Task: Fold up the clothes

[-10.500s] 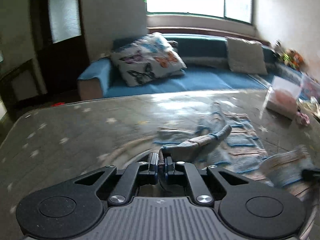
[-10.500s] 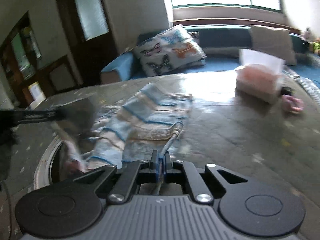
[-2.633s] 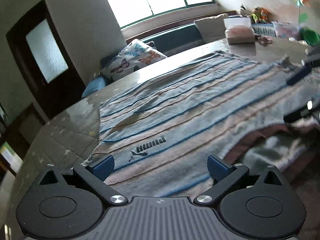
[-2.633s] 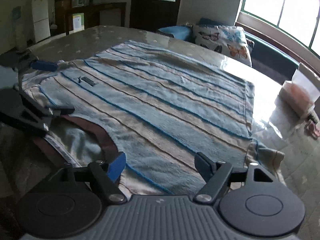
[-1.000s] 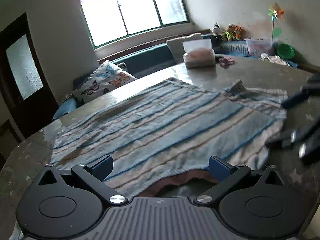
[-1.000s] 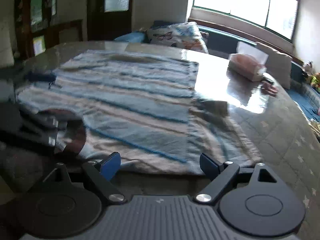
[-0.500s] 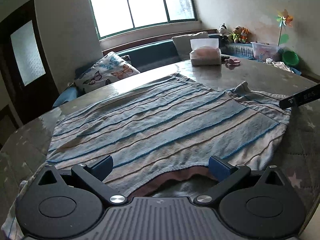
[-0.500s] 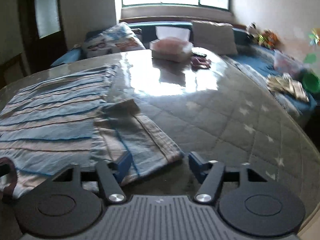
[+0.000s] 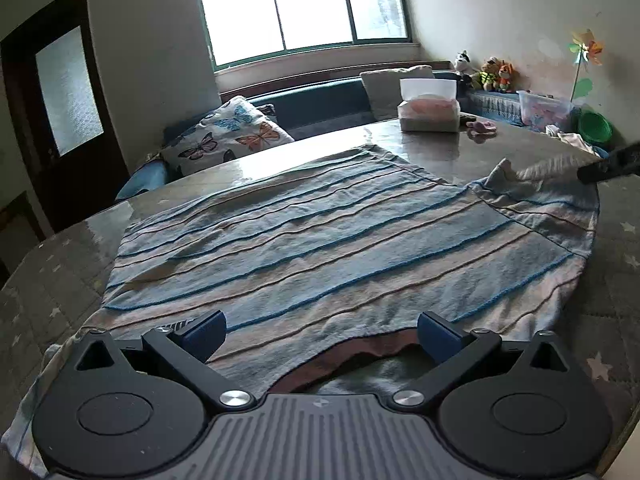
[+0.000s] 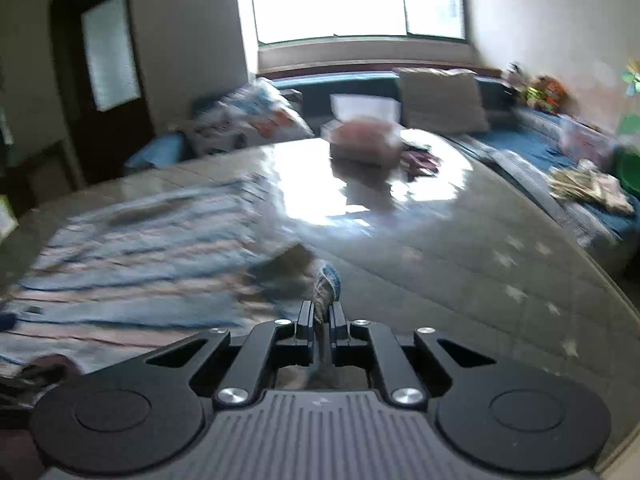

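A blue and beige striped T-shirt lies spread flat on the table, its brown collar nearest my left gripper. My left gripper is open above the collar and holds nothing. My right gripper is shut on the shirt's right sleeve and lifts its edge off the table. The right wrist view is blurred by motion. In the left wrist view the right gripper shows as a dark bar at the right edge, with the sleeve raised beneath it.
A tissue box and a small pink item sit at the far side of the table. Behind it are a blue sofa with a butterfly cushion, toys and a green bowl.
My right gripper has closed on the right sleeve and raised it, where half a second ago it was open over it. My left gripper stays open over the collar.
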A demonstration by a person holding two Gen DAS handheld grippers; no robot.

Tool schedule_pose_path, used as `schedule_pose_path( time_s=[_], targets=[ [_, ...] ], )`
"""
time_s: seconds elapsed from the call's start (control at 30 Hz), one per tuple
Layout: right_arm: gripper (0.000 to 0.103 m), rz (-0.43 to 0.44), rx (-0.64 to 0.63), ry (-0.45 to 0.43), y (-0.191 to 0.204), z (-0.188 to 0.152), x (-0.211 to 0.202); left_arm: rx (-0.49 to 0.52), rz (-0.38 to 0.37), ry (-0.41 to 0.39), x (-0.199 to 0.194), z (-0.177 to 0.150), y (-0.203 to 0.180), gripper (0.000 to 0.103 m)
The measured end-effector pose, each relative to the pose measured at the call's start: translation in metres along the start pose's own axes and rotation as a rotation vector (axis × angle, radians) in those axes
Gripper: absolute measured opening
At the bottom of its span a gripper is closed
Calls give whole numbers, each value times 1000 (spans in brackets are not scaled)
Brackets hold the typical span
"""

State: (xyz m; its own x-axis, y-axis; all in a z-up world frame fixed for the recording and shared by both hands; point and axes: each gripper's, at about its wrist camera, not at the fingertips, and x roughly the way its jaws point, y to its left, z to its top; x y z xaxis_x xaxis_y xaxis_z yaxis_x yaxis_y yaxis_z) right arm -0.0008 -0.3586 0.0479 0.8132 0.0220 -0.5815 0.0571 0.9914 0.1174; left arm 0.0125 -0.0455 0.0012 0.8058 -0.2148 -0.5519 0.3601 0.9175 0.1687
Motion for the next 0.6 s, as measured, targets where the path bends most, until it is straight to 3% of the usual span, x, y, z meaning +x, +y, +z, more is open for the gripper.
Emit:
schedule_pose_path(
  time_s=[0.2, 0.4, 0.6],
  targets=[
    [7, 172, -81, -18, 46, 10, -9, -23, 13, 0, -4, -3, 7, 103],
    [8, 287, -158, 45, 92, -2, 11, -38, 29, 6, -6, -7, 13, 103],
    [26, 304, -176, 84, 96, -11, 21, -50, 41, 8, -7, -8, 19, 103]
  ],
)
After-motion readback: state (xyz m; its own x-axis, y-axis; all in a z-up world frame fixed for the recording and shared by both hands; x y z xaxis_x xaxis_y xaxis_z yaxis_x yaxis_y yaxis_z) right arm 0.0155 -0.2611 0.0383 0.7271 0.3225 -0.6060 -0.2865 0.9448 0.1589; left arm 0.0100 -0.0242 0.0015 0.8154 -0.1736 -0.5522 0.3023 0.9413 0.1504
